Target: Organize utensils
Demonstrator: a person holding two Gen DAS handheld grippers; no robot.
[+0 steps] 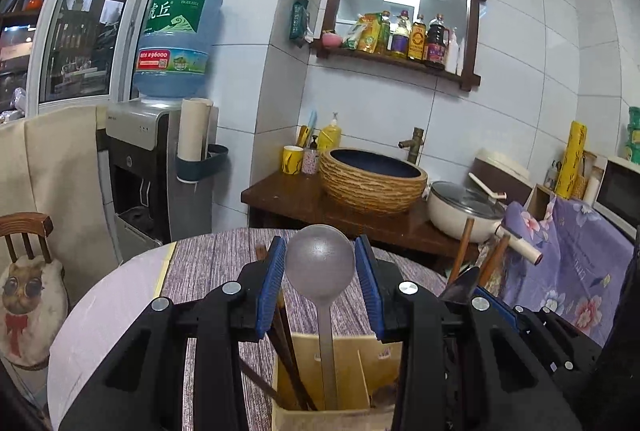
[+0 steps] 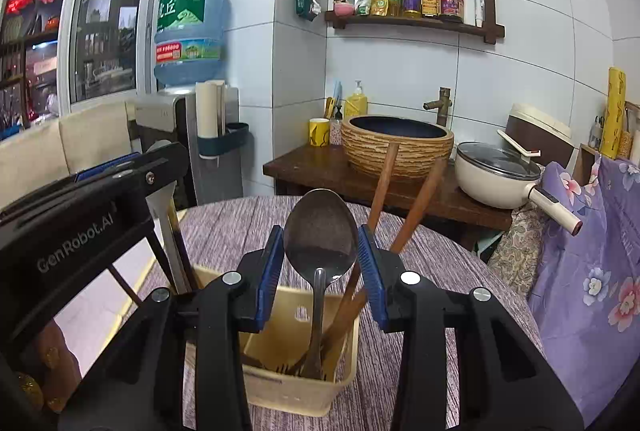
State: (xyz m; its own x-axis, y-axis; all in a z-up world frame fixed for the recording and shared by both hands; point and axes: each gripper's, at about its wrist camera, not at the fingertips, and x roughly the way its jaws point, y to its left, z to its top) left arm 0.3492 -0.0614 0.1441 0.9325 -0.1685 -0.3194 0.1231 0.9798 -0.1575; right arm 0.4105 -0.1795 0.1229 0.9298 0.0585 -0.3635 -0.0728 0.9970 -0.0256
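In the left wrist view my left gripper (image 1: 320, 243) is shut on the bowl of a matte grey spoon (image 1: 320, 263). The blue pads press on both sides of the bowl. The spoon's handle runs down into a tan divided holder (image 1: 344, 371), beside dark chopsticks (image 1: 286, 351). In the right wrist view my right gripper (image 2: 320, 233) is shut on the bowl of a shiny metal spoon (image 2: 320, 239). That spoon's handle stands in the yellow utensil basket (image 2: 296, 387) among wooden utensils (image 2: 344, 307). Two wooden handles (image 2: 384, 183) rise behind the right pad.
The holder stands on a round table with a purple-grey cloth (image 1: 216, 271). Behind the table is a wooden counter with a woven basin (image 1: 372, 183) and a lidded white pot (image 1: 460, 211). A water dispenser (image 1: 160, 159) stands at the left and floral fabric (image 1: 580, 263) lies at the right.
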